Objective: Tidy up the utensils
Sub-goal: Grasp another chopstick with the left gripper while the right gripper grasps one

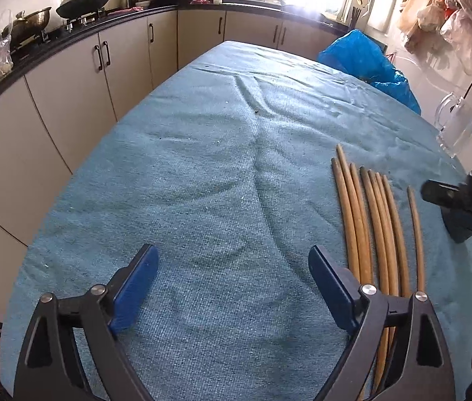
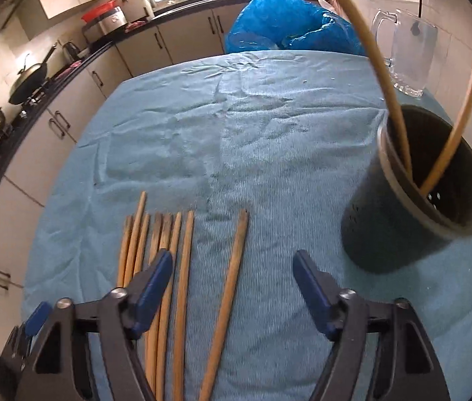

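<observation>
Tan wooden chopsticks [image 2: 182, 287] on a ribbed teal cloth [image 2: 269, 153]; dark grey holder [image 2: 386, 227]; bright blue plastic bag [image 2: 286, 30].

A blue plastic bag [image 2: 289, 23] and glass pitcher [image 2: 409, 56] flank the teal tablecloth [image 1: 202, 173].

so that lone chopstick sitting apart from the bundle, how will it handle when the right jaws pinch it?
The lone chopstick looks like rigid wood, so probably stiff and light. Its round, thin shaft may roll on the blue cloth if nudged. It lies flat, so the open right gripper probably gets little purchase.
</observation>
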`<action>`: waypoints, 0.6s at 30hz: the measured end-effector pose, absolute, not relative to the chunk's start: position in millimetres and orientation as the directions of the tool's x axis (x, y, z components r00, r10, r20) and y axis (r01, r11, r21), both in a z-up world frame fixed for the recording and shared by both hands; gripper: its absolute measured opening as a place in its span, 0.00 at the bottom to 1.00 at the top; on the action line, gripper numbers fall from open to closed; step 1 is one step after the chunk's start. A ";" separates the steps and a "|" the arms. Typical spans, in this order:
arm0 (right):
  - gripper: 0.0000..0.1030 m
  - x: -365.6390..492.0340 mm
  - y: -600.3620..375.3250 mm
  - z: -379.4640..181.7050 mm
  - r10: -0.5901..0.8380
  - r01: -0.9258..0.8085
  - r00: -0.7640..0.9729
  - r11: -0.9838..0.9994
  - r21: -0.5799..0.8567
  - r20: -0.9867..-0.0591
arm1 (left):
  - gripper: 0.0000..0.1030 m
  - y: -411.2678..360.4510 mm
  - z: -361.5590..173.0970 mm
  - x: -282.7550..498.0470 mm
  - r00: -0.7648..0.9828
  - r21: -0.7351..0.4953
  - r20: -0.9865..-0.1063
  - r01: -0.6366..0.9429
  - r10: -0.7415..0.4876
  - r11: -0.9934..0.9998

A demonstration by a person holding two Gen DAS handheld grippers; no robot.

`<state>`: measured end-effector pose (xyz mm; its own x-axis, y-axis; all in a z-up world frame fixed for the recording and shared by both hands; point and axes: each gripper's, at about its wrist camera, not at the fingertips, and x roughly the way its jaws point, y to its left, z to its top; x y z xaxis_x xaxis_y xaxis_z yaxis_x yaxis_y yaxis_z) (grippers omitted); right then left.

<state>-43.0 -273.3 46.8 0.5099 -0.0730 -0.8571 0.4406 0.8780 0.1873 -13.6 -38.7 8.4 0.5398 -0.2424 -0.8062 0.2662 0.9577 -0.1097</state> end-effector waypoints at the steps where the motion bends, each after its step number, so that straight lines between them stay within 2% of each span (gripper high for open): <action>1: 0.77 -38.6 -273.1 45.5 -0.076 0.446 0.500 0.877 0.181 -0.863 | 0.88 -38.2 8.3 -14.2 0.540 -0.111 -0.805 0.267 -0.244 0.957; 7: 0.76 -23.5 -279.5 39.6 -0.070 0.487 0.464 0.853 0.188 -0.883 | 0.88 -35.8 8.5 -15.8 0.539 -0.122 -0.803 0.270 -0.255 0.955; 9: 0.64 -20.6 -282.5 37.6 -0.071 0.501 0.444 0.846 0.181 -0.893 | 0.88 -34.9 8.5 -16.3 0.538 -0.130 -0.801 0.270 -0.261 0.954; 13: 0.53 -11.5 -289.4 30.8 -0.080 0.520 0.404 0.840 0.156 -0.911 | 0.89 -33.6 8.2 -16.7 0.537 -0.137 -0.800 0.270 -0.268 0.953; 15: 0.43 -7.6 -292.2 26.8 -0.076 0.526 0.385 0.837 0.151 -0.920 | 0.89 -34.0 7.9 -17.0 0.537 -0.135 -0.800 0.270 -0.266 0.953; 18: 0.34 -1.9 -289.3 24.3 -0.113 0.519 0.370 0.848 0.104 -0.922 | 0.89 -34.3 7.8 -17.3 0.538 -0.135 -0.800 0.270 -0.266 0.953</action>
<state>-1.9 -289.3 24.3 0.3699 -0.1130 -0.9222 0.5193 0.8482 0.1043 -17.3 -34.3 7.8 0.5376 -0.2657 -0.8003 0.2702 0.9533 -0.1350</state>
